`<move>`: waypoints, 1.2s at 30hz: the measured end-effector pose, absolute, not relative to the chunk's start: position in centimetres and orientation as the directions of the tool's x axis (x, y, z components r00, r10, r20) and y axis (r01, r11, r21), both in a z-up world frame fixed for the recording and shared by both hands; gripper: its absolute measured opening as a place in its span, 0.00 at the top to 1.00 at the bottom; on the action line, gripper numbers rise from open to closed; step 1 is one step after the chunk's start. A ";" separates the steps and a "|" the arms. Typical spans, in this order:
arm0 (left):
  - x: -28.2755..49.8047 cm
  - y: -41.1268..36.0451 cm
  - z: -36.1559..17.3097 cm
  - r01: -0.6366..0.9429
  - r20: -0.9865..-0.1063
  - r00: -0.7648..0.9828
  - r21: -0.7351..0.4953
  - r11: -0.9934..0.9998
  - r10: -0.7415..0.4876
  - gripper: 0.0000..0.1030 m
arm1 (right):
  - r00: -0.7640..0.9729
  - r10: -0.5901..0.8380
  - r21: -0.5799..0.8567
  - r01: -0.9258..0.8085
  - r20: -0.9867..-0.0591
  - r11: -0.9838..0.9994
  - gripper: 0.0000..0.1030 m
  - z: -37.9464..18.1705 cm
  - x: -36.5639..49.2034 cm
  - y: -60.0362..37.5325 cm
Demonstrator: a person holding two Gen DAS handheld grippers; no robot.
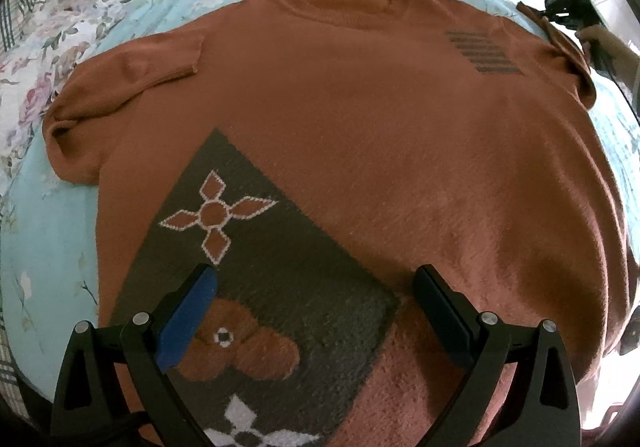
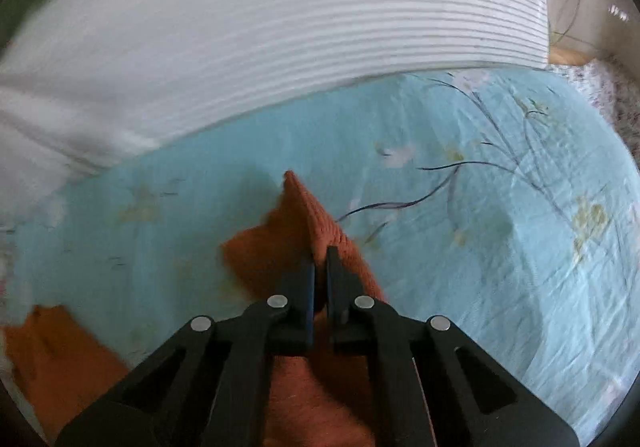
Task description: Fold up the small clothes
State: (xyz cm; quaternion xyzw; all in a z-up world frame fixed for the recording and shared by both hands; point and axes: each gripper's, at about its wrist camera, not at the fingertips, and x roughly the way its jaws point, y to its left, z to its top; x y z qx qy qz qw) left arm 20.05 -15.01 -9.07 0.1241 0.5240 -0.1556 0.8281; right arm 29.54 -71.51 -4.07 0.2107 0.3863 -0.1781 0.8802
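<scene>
Nearest the left wrist camera, the left gripper [image 1: 316, 279] hangs with its two fingers spread wide apart, one blue pad [image 1: 188, 321] at the left and a dark one at the right, nothing pinched between them; below the gap lies the lower front of a rust-orange sweater [image 1: 360, 135]. Under those fingers the knit shows a grey diagonal panel [image 1: 280, 271] with a white-outlined four-petal flower [image 1: 216, 213] and a brown shape further down. Beyond that, the sweater spreads flat, front up, across a pale blue floral bedspread [image 1: 48, 231]; its one sleeve is folded in over the chest at the left, a block of dark stripes [image 1: 482, 51] sits on the chest toward the right, and the round collar points away from the camera. At the far right edge of that view the other sleeve is lifted where a black tool and a hand [image 1: 604, 43] meet it. In the right wrist view, the right gripper [image 2: 320, 259] is clenched on the ribbed cuff of that sleeve [image 2: 316, 219], the pads pressed together with orange knit squeezed between them, and more of the fabric trails back beneath the tool. Past the cuff the blue bedspread runs on, printed with thin dark stems, and behind it lies a white striped pillow [image 2: 280, 27], somewhat blurred.
</scene>
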 end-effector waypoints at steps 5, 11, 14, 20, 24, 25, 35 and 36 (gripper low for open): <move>20.0 -15.7 -9.0 0.392 -0.900 0.410 0.027 0.920 -0.148 0.04 | 0.739 0.026 0.376 0.313 -0.674 0.872 0.95 -1.8 27.0 -64.3; 18.8 -14.9 -8.1 0.380 -0.888 0.418 -0.022 0.925 -0.193 0.04 | 0.776 0.295 0.559 0.088 -0.558 0.825 0.95 -2.0 27.0 -52.8; 18.5 -14.3 -7.8 0.359 -0.884 0.420 -0.046 0.932 -0.205 0.04 | 0.761 0.376 0.587 0.008 -0.529 0.810 0.95 -2.9 27.5 -46.4; 18.5 -12.0 -7.4 0.308 -0.878 0.409 -0.124 0.943 -0.249 0.04 | 0.713 0.485 0.631 -0.077 -0.506 0.772 0.95 -5.5 28.6 -36.8; 18.7 -10.8 -7.2 0.281 -0.869 0.426 -0.136 0.950 -0.251 0.04 | 0.655 0.531 0.628 -0.109 -0.538 0.771 0.95 -7.5 29.5 -32.1; 18.9 -10.4 -7.3 0.274 -0.868 0.429 -0.139 0.952 -0.250 0.04 | 0.643 0.538 0.625 -0.116 -0.545 0.772 0.95 -8.0 29.3 -31.3; 23.6 -6.5 -6.8 0.217 -0.827 0.442 -0.278 0.936 -0.348 0.04 | 0.536 0.598 0.643 -0.128 -0.595 0.755 0.71 -11.3 27.6 -29.4; 24.4 -6.2 -6.7 0.223 -0.818 0.437 -0.304 0.926 -0.374 0.04 | 0.555 0.587 0.641 -0.121 -0.589 0.758 0.67 -10.9 26.5 -30.2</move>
